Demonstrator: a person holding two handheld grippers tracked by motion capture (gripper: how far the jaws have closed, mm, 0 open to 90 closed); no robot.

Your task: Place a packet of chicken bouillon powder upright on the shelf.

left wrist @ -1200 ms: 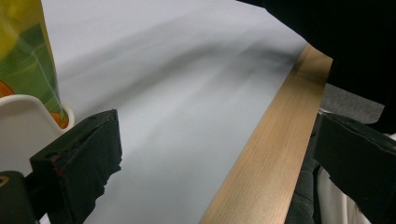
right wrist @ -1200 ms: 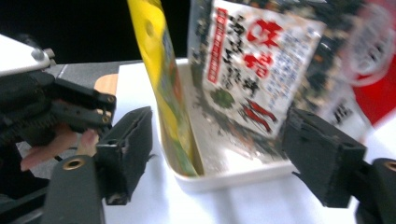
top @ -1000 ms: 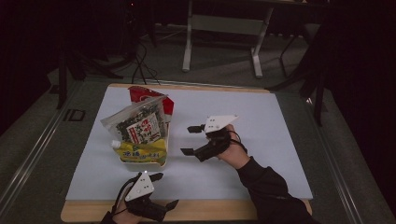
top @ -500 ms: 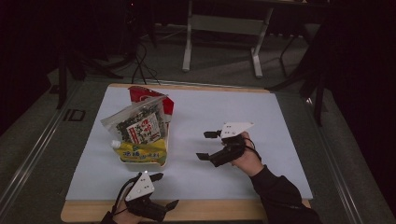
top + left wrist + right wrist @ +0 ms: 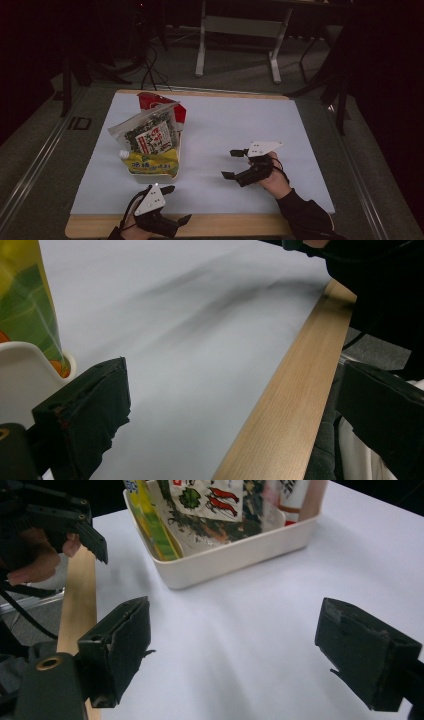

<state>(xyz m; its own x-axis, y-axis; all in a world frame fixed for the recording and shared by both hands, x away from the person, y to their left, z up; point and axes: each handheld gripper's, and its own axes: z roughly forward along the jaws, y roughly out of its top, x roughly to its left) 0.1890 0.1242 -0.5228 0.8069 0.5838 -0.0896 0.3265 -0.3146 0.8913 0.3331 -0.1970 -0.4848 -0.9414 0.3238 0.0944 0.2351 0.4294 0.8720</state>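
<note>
**Both grippers empty, packets sitting in the tray**

Landmark: white tray (image 5: 150, 172), left half of the table (image 5: 235, 130).

- In the tray I see three packets standing or leaning: a yellow packet (image 5: 150, 162) at the near wall, a seaweed packet (image 5: 150, 134) propped on it, a red packet (image 5: 160, 102) behind. They rise well above the rim.
- My left gripper (image 5: 172, 205) hovers just near-side of the tray, at the table's wooden edge (image 5: 280, 405). Jaws wide, nothing between them.
- My right gripper (image 5: 234, 164) is well right of the tray, low over bare table, pointing toward it. Jaws wide, empty.

Risks, my read: the tray looks light and the packets top-heavy. A sideways nudge from either jaw could slide the tray or topple the leaning seaweed packet. Glossy film may slip from a shallow pinch. The left gripper works near the edge; anything dragged nearward could go off.
</note>
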